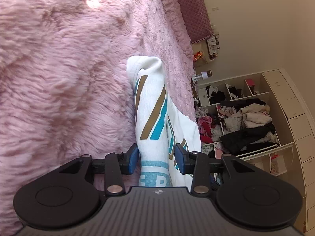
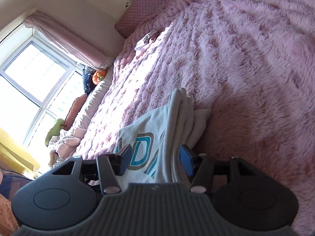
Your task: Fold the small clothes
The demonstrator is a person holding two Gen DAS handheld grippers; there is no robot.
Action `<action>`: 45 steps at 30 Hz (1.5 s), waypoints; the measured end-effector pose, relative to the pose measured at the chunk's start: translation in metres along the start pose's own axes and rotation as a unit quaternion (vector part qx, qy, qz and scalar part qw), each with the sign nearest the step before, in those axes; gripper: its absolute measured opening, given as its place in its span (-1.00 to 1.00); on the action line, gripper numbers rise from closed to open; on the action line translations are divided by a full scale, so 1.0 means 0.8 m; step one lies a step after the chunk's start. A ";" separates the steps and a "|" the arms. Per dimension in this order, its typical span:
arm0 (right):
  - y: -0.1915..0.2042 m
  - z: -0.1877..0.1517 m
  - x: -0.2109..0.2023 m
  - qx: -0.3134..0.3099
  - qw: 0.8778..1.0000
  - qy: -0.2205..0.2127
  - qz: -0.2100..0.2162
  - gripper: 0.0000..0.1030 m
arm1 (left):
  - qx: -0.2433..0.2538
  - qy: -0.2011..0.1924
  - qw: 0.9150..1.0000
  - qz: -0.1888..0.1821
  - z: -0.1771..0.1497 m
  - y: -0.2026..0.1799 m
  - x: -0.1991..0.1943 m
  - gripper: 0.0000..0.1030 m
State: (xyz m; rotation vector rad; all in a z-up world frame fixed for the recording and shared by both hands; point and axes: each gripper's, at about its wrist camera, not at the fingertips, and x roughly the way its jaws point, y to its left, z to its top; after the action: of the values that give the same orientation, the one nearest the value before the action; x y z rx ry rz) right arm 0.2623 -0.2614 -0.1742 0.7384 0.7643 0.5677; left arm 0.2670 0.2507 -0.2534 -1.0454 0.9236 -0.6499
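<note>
My left gripper [image 1: 157, 158] has its blue pads [image 1: 133, 158] set on either side of a bunched fold of the white garment [image 1: 150, 106]. The pads stand slightly apart with cloth filling the gap; I cannot tell whether they actually pinch it. From the pads the garment runs toward 12 o'clock as a narrow roll bearing brown and teal stripes, ending in a rounded fold. A second flap spreads toward 2 o'clock.

My right gripper [image 2: 156, 157] is spread, its blue pads [image 2: 187, 162] well apart. The garment [image 2: 145, 137] passes between them: a flat panel with teal and grey lettering lies at 11 o'clock, and stacked layers rise toward 12 o'clock. The right pad is touching or just beside the layered edge; I cannot tell which.

The garment rests on the pink furry blanket [image 1: 59, 68], which fills the field from 9 to 12 o'clock in the left view. Shelves [image 1: 246, 118] stuffed with clothing stand at 3 o'clock. In the right view, a window [image 2: 33, 82] sits at 9 o'clock and a quilted pillow [image 2: 137, 13] at 11 o'clock.
</note>
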 end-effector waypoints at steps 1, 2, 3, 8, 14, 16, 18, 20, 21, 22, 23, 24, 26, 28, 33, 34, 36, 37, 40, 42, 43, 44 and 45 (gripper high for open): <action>0.014 -0.004 -0.010 -0.014 0.999 0.001 0.029 0.14 | -0.001 -0.004 1.000 0.002 0.007 0.000 0.002 -0.04; 0.024 -0.009 -0.013 -0.022 0.998 0.011 0.050 0.15 | -0.005 -0.002 1.000 0.002 0.013 0.001 0.008 0.02; 0.033 -0.015 -0.011 -0.032 0.997 0.026 0.064 0.15 | -0.012 0.002 1.000 0.003 0.017 0.002 0.018 0.02; 0.047 -0.067 0.022 -0.060 0.991 0.113 0.045 0.11 | -0.015 0.003 1.000 0.005 0.042 0.004 0.066 0.02; 0.025 -0.085 0.026 -0.025 0.993 0.111 0.033 0.04 | 0.044 -0.080 0.995 0.032 0.074 -0.024 0.085 -0.26; 0.015 -0.087 0.024 -0.007 0.993 0.110 0.039 0.03 | 0.069 -0.115 0.991 0.029 0.081 -0.036 0.082 -0.28; 0.013 -0.089 0.023 -0.006 0.993 0.110 0.039 0.03 | 0.090 -0.133 0.986 0.037 0.088 -0.043 0.080 -0.30; 0.014 -0.089 0.022 -0.012 0.993 0.112 0.037 0.02 | 0.110 -0.131 0.981 0.091 0.092 -0.045 0.087 -0.36; 0.015 -0.089 0.024 -0.013 0.993 0.114 0.035 0.02 | 0.118 -0.128 0.977 0.124 0.093 -0.043 0.089 -0.37; 0.016 -0.088 0.026 -0.011 0.993 0.115 0.033 0.02 | 0.125 -0.131 0.972 0.153 0.092 -0.044 0.090 -0.38; 0.017 -0.088 0.027 -0.010 0.993 0.115 0.031 0.02 | 0.129 -0.142 0.967 0.170 0.091 -0.046 0.086 -0.40; 0.018 -0.087 0.029 -0.011 0.993 0.116 0.029 0.02 | 0.130 -0.161 0.962 0.177 0.087 -0.050 0.076 -0.42; 0.022 -0.086 0.028 -0.016 0.993 0.117 0.023 0.02 | 0.126 -0.198 0.957 0.167 0.078 -0.060 0.047 -0.42; 0.028 -0.086 0.025 -0.017 0.993 0.115 0.017 0.03 | 0.132 -0.206 0.957 0.157 0.064 -0.076 0.018 -0.42; 0.058 -0.086 -0.005 -0.046 0.996 0.072 -0.001 0.08 | 0.194 -0.185 0.946 0.184 -0.034 -0.144 -0.048 0.02; 0.068 -0.089 -0.013 -0.066 0.996 0.058 -0.015 0.08 | 0.208 -0.185 0.941 0.195 -0.063 -0.156 -0.058 0.11; 0.087 -0.099 -0.030 -0.118 0.991 0.036 -0.055 0.09 | 0.225 -0.170 0.936 0.209 -0.109 -0.171 -0.067 0.15; 0.095 -0.105 -0.036 -0.142 0.987 0.028 -0.075 0.09 | 0.235 -0.159 0.935 0.214 -0.140 -0.179 -0.068 0.15; 0.099 -0.123 -0.046 -0.167 0.982 0.035 -0.088 0.15 | 0.257 -0.134 0.934 0.210 -0.201 -0.190 -0.058 0.15; 0.093 -0.134 -0.047 -0.164 0.980 0.038 -0.107 0.16 | 0.269 -0.118 0.934 0.203 -0.227 -0.191 -0.049 0.15; 0.089 -0.140 -0.046 -0.164 0.979 0.039 -0.118 0.16 | 0.264 -0.115 0.937 0.200 -0.234 -0.188 -0.044 0.15; 0.086 -0.143 -0.045 -0.163 0.977 0.040 -0.131 0.16 | 0.257 -0.112 0.939 0.198 -0.239 -0.184 -0.042 0.15; 0.079 -0.148 -0.041 -0.160 0.974 0.045 -0.151 0.17 | 0.242 -0.106 0.944 0.198 -0.237 -0.177 -0.035 0.15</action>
State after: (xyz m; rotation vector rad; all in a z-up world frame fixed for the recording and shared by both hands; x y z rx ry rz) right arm 0.1389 -0.1999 -0.1718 0.2923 0.8276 0.4341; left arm 0.0831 0.1372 -0.1527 -0.4577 0.7066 -0.3853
